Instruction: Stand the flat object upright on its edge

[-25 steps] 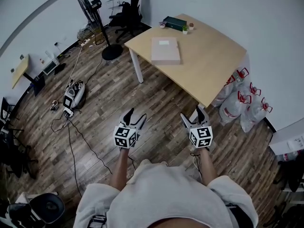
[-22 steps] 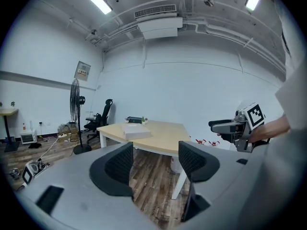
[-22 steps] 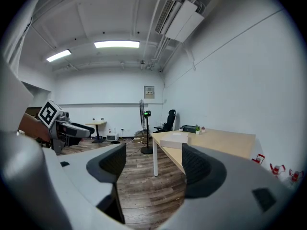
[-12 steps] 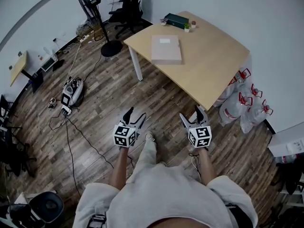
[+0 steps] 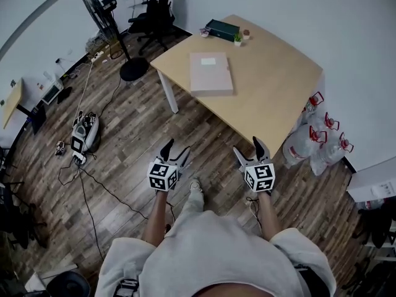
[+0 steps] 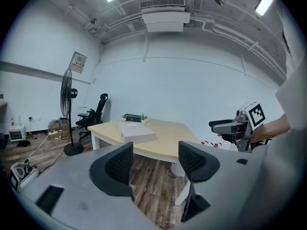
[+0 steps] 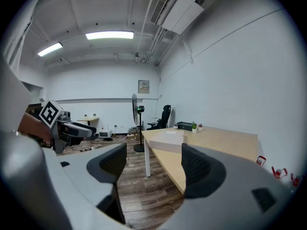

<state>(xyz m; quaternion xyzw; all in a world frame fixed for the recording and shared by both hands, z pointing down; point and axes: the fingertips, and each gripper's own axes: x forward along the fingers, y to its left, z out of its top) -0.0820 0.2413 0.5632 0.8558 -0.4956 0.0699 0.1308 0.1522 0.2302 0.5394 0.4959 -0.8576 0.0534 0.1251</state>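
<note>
Pinkish flat box [image 5: 211, 73] lies shut on wooden table [image 5: 278, 88]

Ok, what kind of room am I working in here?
Probably an office or lab room: a wooden desk with a flat box on it, an office chair, and a pedestal fan.

Probably an office: desk [image 5: 272, 73], swivel chair [image 5: 156, 16] (standing fan [image 5: 93, 4] nearby).

Wooden table [image 5: 272, 85] with 1 flat pale box [image 5: 211, 73], 1 dark box [image 5: 222, 30], 1 potted plant [image 5: 237, 39]
</note>
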